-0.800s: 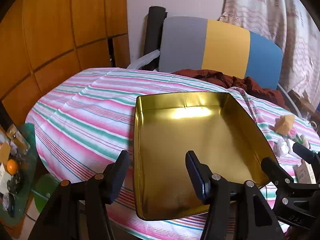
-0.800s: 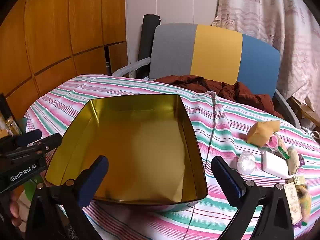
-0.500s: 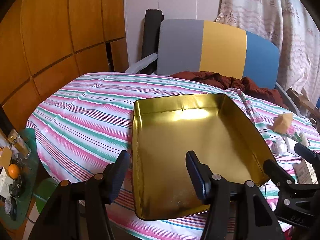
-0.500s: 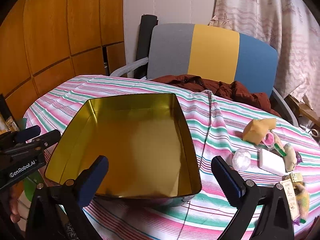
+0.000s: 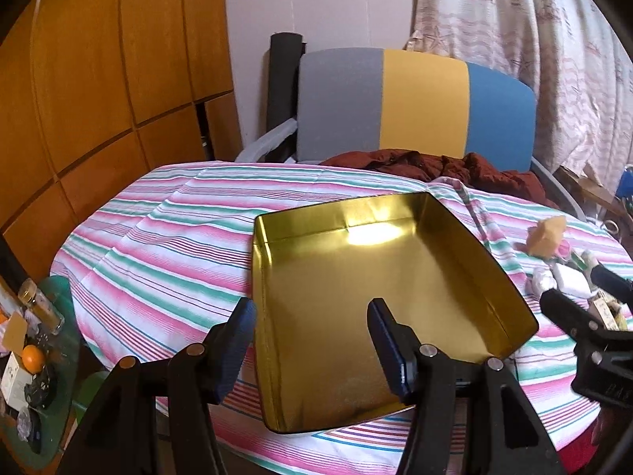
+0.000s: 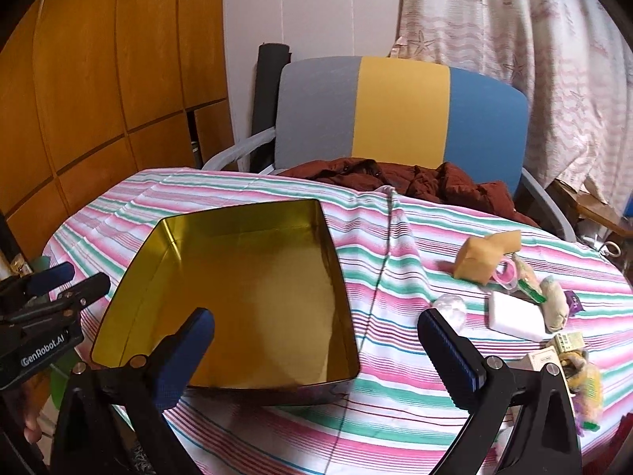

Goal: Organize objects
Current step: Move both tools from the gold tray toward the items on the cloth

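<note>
Both grippers hang with their fingers spread and nothing between them. The left gripper (image 5: pixel 312 342) is parted fairly wide above the near left corner of the gold tin tray (image 5: pixel 480 255): its left finger sits outside the tray's left wall, its right finger over the tray floor, neither touching the metal as far as can be told. The right gripper (image 6: pixel 316 350) is splayed wider still, its left finger over the tray's near edge and its right finger over bare cloth to the right of the tray's right wall.

Ahead of both tools the tray (image 6: pixel 334 261) lies open and empty on the striped tablecloth (image 6: pixel 395 245), which covers a round table. Right of the right gripper, well apart from the tray, lies a cluster of small items: a yellow sponge (image 6: pixel 484 251) farthest out, a pink ring (image 6: pixel 506 273) touching it, a crumpled clear wrapper (image 6: pixel 451 308) nearest the right finger, a white block (image 6: pixel 514 316) just beside that, and small printed packets (image 6: pixel 561 350) close to the tool's right arm. In the left view this cluster shows beyond the tray's right wall, with the right gripper (image 5: pixel 585 304) in front of it.

Farther out, past the table's far edge, a brown garment (image 6: pixel 395 180) lies heaped on a grey, yellow and blue chair (image 6: pixel 399 113).
</note>
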Action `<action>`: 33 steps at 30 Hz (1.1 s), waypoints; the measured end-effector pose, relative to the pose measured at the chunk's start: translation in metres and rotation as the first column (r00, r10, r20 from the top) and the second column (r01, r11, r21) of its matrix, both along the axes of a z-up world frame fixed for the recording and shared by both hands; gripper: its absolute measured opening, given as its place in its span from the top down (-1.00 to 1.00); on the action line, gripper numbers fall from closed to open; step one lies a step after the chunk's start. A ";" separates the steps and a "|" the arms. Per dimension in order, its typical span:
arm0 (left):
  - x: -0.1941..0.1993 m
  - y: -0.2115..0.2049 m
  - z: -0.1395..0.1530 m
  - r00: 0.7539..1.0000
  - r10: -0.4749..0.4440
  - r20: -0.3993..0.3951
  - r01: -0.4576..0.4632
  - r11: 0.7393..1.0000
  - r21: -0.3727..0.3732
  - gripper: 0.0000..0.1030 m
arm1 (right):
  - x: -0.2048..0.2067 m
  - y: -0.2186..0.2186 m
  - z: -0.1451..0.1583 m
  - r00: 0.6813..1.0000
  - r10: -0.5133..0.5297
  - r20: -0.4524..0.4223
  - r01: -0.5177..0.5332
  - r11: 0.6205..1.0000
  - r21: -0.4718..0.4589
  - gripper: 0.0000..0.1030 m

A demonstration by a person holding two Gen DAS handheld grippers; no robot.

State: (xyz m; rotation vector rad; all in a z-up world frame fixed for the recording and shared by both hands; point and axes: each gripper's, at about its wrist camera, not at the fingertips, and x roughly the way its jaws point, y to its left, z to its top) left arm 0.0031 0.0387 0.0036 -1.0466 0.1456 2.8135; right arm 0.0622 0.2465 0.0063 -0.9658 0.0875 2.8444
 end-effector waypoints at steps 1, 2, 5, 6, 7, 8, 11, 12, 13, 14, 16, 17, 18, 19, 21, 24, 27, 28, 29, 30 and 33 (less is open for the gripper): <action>0.000 0.001 0.000 1.000 -0.010 0.000 0.010 1.000 -0.002 -0.15 | 0.002 0.003 0.001 1.000 -0.007 -0.003 0.007 1.000 -0.001 -1.00; 0.001 0.003 -0.001 1.000 -0.018 0.000 0.018 1.000 -0.005 -0.15 | 0.003 0.006 0.002 1.000 -0.015 -0.004 0.015 1.000 -0.002 -1.00; 0.003 0.011 -0.002 0.999 -0.045 -0.004 0.045 0.999 -0.015 -0.15 | 0.007 0.016 0.003 0.999 -0.043 -0.008 0.043 0.999 -0.009 -1.00; 0.004 0.013 -0.002 0.998 -0.055 -0.006 0.054 0.998 -0.016 -0.16 | 0.008 0.020 0.004 0.999 -0.054 -0.008 0.053 0.999 -0.011 -1.00; 0.004 0.015 -0.002 0.998 -0.062 -0.006 0.062 0.998 -0.016 -0.19 | 0.009 0.026 0.004 0.998 -0.067 -0.008 0.067 0.998 -0.014 -1.00; 0.004 0.017 -0.002 0.997 -0.072 -0.005 0.072 0.997 -0.016 -0.30 | 0.010 0.029 0.004 0.997 -0.074 -0.007 0.074 0.997 -0.018 -1.00; 0.005 0.023 -0.004 0.995 -0.102 0.005 0.102 0.995 -0.005 -0.36 | 0.012 0.040 0.004 0.995 -0.101 -0.006 0.101 0.994 -0.029 -1.00; 0.005 0.024 -0.004 0.994 -0.111 0.009 0.111 0.994 -0.007 -0.36 | 0.013 0.044 0.003 0.994 -0.110 -0.006 0.110 0.993 -0.032 -1.00; 0.004 0.026 -0.005 0.993 -0.115 0.011 0.115 0.993 -0.010 -0.36 | 0.015 0.049 0.004 0.993 -0.121 -0.005 0.121 0.992 -0.036 -1.00; 0.004 0.027 -0.005 0.993 -0.120 0.013 0.120 0.993 -0.011 -0.36 | 0.015 0.052 0.004 0.992 -0.126 -0.005 0.126 0.991 -0.039 -1.00; 0.002 0.030 -0.006 0.990 -0.141 0.023 0.141 0.990 0.003 -0.36 | 0.018 0.062 0.006 0.989 -0.146 -0.007 0.145 0.988 -0.044 -1.00; 0.002 0.031 -0.006 0.989 -0.149 0.024 0.149 0.989 0.008 -0.37 | 0.019 0.066 0.007 0.988 -0.153 -0.008 0.153 0.987 -0.045 -1.00; 0.002 0.033 -0.006 0.987 -0.157 0.023 0.157 0.988 0.008 -0.38 | 0.021 0.072 0.008 0.986 -0.165 -0.010 0.164 0.985 -0.045 -1.00; 0.002 0.035 -0.006 0.986 -0.165 0.019 0.165 0.986 0.009 -0.41 | 0.024 0.080 0.010 0.983 -0.183 -0.013 0.182 0.982 -0.050 -1.00; 0.002 0.039 -0.004 0.982 -0.188 0.013 0.188 0.982 0.022 -0.46 | 0.031 0.095 0.013 0.977 -0.214 -0.015 0.213 0.975 -0.062 -1.00; -0.001 0.045 0.001 0.976 -0.218 -0.007 0.218 0.975 0.042 -0.52 | 0.044 0.124 0.017 0.959 -0.283 -0.013 0.281 0.956 -0.082 -1.00; -0.002 0.053 0.007 0.967 -0.256 -0.019 0.256 0.964 0.075 -0.52 | 0.060 0.158 0.019 0.931 -0.364 -0.007 0.361 0.925 -0.122 -1.00; -0.003 0.056 0.008 0.963 -0.268 -0.019 0.268 0.960 0.080 -0.52 | 0.065 0.170 0.019 0.920 -0.392 -0.005 0.388 0.912 -0.136 -1.00; -0.004 0.060 0.009 0.960 -0.281 -0.017 0.281 0.956 0.084 -0.52 | 0.070 0.181 0.019 0.908 -0.418 0.000 0.413 0.898 -0.149 -1.00; -0.004 0.066 0.010 0.951 -0.309 -0.011 0.308 0.946 0.095 -0.52 | 0.076 0.191 0.019 0.898 -0.439 0.006 0.434 0.886 -0.164 -1.00; -0.002 0.084 0.013 0.929 -0.370 -0.014 0.370 0.925 0.090 -0.52 | 0.087 0.220 0.018 0.873 -0.486 0.027 0.479 0.849 -0.222 -1.00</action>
